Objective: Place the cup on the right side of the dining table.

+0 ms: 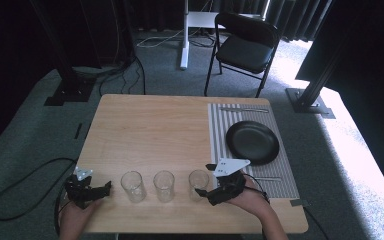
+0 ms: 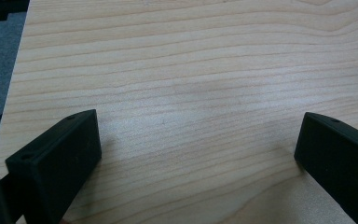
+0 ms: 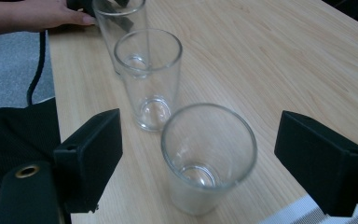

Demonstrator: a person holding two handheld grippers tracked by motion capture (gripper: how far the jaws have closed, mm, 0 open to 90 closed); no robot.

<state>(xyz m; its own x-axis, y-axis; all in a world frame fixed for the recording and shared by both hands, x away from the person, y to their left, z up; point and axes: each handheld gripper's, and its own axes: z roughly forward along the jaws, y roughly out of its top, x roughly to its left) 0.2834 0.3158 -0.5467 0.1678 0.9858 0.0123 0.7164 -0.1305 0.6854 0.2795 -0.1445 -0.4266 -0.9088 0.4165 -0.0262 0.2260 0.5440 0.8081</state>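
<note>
Three clear empty glasses stand in a row near the table's front edge: a left glass (image 1: 132,186), a middle glass (image 1: 163,185) and a right glass (image 1: 198,179). My right gripper (image 1: 205,179) lies low on the table with its jaws on either side of the right glass (image 3: 208,156). The right gripper (image 3: 200,140) is open and its pads stand clear of the glass wall. Behind it stand the middle glass (image 3: 149,77) and the left glass (image 3: 121,18). My left gripper (image 1: 102,191) rests left of the row, and the left gripper (image 2: 198,154) is wide open over bare wood.
A striped placemat (image 1: 220,130) at the right carries a black plate (image 1: 252,142), with cutlery (image 1: 243,109) at its far end and another piece (image 1: 267,178) at its near end. A black folding chair (image 1: 245,47) stands beyond the wooden table (image 1: 150,130).
</note>
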